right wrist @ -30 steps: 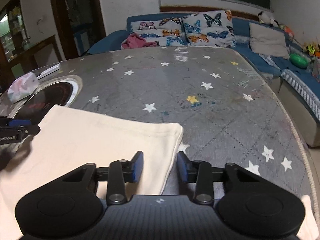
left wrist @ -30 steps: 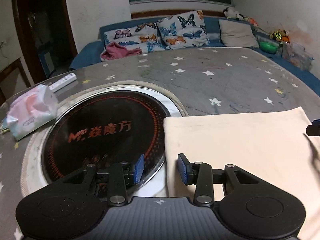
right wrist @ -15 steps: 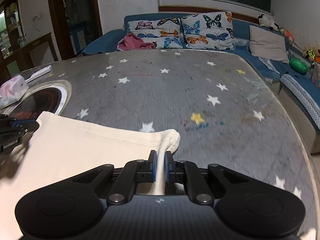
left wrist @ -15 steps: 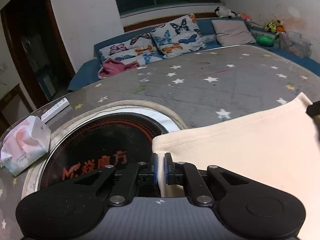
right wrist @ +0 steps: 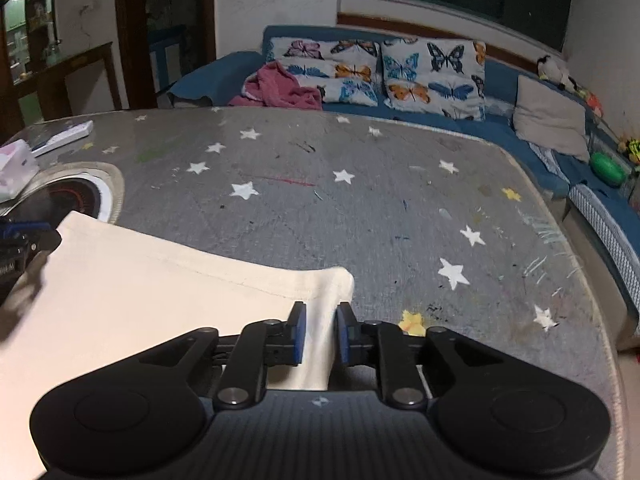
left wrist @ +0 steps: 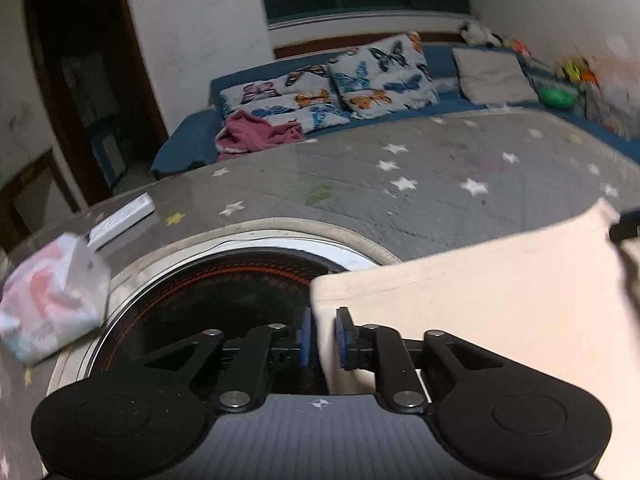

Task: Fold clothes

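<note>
The cloth [right wrist: 152, 280] — a cream garment — lies on the grey star-print surface [right wrist: 360, 200], with its near edge held up at both corners. The left gripper [left wrist: 321, 338] pinches the cloth's left corner; the fabric fills the narrow gap between the blue pads [left wrist: 343, 332], which are nearly pressed together. The right gripper [right wrist: 321, 338] pinches the right corner in the same way, with a strip of cloth standing upright between its pads [right wrist: 298, 332]. In the right wrist view, the left gripper appears as a dark shape at the frame's left edge, touching the cloth's far-left corner. A round black cooktop [left wrist: 208, 300] with orange ring markings is set into the surface just beside the cloth's left edge; the cloth corner overlaps its pale rim. A soft tissue pack [left wrist: 52, 300] rests on the cooktop's far-left rim, and a white remote [left wrist: 124, 216] lies near it, further back. Behind the surface runs a blue sofa [right wrist: 224, 76] carrying butterfly pillows [right wrist: 432, 76], a crumpled pink garment [right wrist: 280, 88], a plain grey pillow [right wrist: 552, 120] and a green object [right wrist: 608, 168] at the far right — its identity cannot be determined. The left wrist view is motion-blurred at its edges.
</note>
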`<state>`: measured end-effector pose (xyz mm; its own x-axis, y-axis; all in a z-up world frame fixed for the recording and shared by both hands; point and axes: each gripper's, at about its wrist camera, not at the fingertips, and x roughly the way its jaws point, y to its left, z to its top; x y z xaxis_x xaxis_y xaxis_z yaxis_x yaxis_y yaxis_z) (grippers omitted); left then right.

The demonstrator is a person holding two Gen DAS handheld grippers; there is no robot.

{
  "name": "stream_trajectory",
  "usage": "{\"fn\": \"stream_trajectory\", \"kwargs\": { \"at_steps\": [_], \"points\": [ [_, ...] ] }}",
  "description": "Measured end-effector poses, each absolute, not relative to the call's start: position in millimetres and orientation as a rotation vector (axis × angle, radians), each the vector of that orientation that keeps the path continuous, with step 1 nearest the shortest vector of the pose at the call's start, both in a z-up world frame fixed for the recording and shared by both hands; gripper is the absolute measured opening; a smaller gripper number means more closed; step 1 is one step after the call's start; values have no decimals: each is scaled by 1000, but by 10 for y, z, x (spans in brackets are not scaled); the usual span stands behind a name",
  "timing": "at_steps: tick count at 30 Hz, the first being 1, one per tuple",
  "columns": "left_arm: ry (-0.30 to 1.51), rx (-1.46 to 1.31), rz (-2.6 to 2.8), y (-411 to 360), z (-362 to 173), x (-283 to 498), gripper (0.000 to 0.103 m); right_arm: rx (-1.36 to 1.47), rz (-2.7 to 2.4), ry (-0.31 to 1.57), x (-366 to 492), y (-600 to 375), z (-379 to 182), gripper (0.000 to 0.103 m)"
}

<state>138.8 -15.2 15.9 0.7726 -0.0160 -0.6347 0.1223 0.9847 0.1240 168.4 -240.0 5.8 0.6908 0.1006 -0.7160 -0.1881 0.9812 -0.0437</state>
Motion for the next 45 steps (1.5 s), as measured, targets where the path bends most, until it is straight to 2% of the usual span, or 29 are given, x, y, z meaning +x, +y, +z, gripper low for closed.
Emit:
{"fn": "stream_trajectory", "kwargs": {
  "at_steps": [2, 6, 8, 9, 11, 14, 16, 19, 22, 25, 27, 28, 29, 30, 31, 33, 39, 43, 45],
  "points": [
    [679, 122, -57, -24, 262, 1235, 34, -115, 188, 782, 1543, -2390, 123, 21],
    [656, 62, -6, 342, 416, 720, 43, -134, 267, 761, 1175, -2293, 237, 32],
    [650, 41, 43, 558, 459, 407, 47, -163, 318, 750, 921, -2199, 257, 45],
    [649, 27, 57, 650, 467, 275, 48, -178, 345, 745, 791, -2151, 262, 47],
    [659, 12, 103, 853, 442, -56, 49, -208, 397, 735, 534, -2053, 270, 58],
    [680, 12, 183, 1069, 372, -466, 50, -269, 449, 729, 197, -1885, 205, 65],
    [700, -8, 223, 1206, 317, -718, 56, -296, 479, 729, 37, -1802, 169, 71],
    [727, -39, 249, 1305, 237, -959, 58, -343, 514, 712, -197, -1649, 120, 72],
    [738, -61, 255, 1331, 172, -1038, 58, -358, 522, 685, -316, -1563, 104, 81],
    [725, -90, 264, 1373, 150, -1055, 58, -339, 527, 675, -360, -1484, 101, 81],
    [717, -108, 263, 1396, 139, -1062, 58, -326, 532, 671, -379, -1441, 96, 82],
    [710, -110, 253, 1406, 127, -1078, 53, -322, 536, 671, -384, -1418, 93, 82],
    [703, -110, 242, 1416, 115, -1095, 41, -319, 537, 670, -394, -1397, 88, 82],
    [697, -108, 234, 1421, 115, -1095, 33, -315, 540, 671, -400, -1382, 80, 82],
    [692, -106, 226, 1423, 117, -1090, 20, -311, 543, 672, -406, -1369, 72, 82],
    [682, -90, 220, 1429, 153, -1040, 12, -305, 552, 677, -423, -1347, 57, 82],
    [585, 21, 229, 1444, 364, -726, 9, -328, 580, 686, -513, -1265, 11, 82],
    [539, 103, 228, 1425, 379, -477, 9, -360, 583, 688, -558, -1217, -24, 82],
    [552, 139, 249, 1426, 303, -361, 12, -374, 585, 685, -569, -1203, -21, 82]
  ]
}}
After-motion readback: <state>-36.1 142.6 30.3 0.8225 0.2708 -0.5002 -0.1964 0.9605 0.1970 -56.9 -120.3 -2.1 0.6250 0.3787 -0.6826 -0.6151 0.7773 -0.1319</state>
